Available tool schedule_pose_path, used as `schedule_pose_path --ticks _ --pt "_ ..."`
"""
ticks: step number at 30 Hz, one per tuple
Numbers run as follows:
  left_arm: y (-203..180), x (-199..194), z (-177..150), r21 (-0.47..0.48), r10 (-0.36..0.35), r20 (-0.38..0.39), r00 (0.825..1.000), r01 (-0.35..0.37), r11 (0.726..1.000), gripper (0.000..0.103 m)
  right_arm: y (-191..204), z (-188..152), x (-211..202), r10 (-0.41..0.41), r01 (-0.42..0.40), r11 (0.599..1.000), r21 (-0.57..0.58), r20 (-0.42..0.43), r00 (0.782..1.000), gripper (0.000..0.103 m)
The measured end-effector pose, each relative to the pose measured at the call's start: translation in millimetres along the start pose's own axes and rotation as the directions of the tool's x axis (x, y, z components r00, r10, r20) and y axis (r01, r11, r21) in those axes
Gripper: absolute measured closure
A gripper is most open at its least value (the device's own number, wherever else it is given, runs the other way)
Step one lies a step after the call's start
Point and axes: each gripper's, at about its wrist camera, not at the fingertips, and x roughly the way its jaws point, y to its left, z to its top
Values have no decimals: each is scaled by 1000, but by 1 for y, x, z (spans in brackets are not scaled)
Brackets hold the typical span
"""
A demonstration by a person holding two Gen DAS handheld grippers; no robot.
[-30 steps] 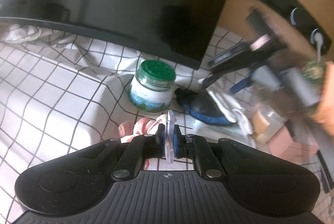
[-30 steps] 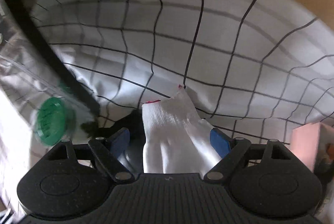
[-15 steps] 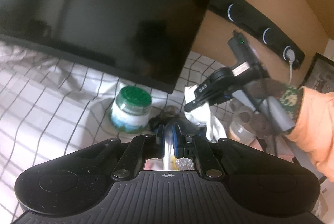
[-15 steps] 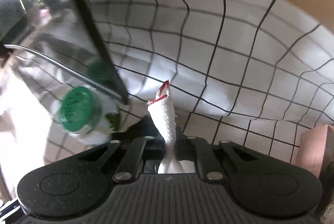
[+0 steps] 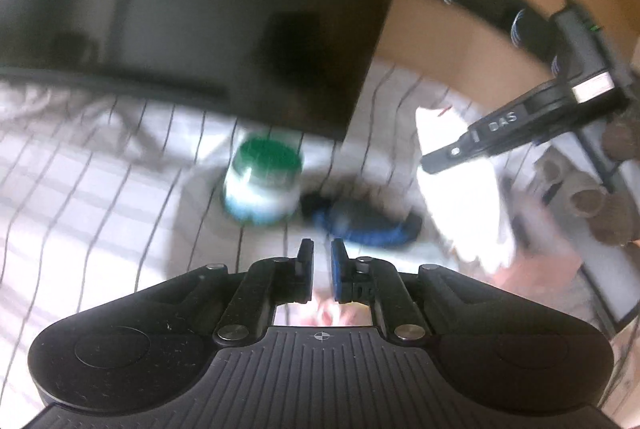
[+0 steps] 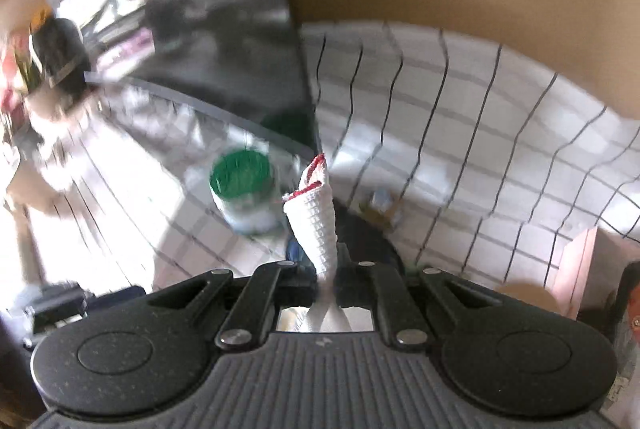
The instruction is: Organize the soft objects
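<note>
Since 0.5 s ago, left gripper (image 5: 319, 253) parted slightly, empty; right gripper (image 6: 325, 275) stayed clamped on white glove (image 6: 316, 225), right of green-lidded jar (image 6: 244, 195).

A lived-in home desk: a dark monitor (image 5: 192, 13) stands on the grid-patterned tablecloth (image 6: 460, 133), a green-lidded jar (image 5: 262, 185) just below its corner.

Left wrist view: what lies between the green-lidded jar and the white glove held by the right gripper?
A dark pouch with blue trim lies on the checked cloth between the green-lidded jar and the white glove, seen blurred in the left wrist view.
</note>
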Motion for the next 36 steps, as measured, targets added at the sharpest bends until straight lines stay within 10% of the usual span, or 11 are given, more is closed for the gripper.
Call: schedule_pose_path --ticks 3,8,19,23,30,36 --pt "-3 7 -13 -5 41 -38 998 -41 999 93 4 -20 20 -21 22 999 -28 14 1000 89" --pt "-15 25 -27 68 64 -148 987 -54 996 87 23 -56 15 -49 61 990 -125 96 994 32" --pt "-23 64 -44 151 179 -241 954 -146 978 79 66 -178 -4 28 -8 958 -286 64 998 22" --pt "-15 63 -49 198 220 -222 950 -177 964 52 83 -194 13 20 -6 955 -295 45 999 22" --pt "-18 67 -48 223 185 -227 956 -134 966 49 85 -205 29 2 3 965 -262 18 1000 22" --pt "-34 76 -48 265 197 -241 950 -131 955 48 83 -216 33 -15 17 964 -266 11 1000 2"
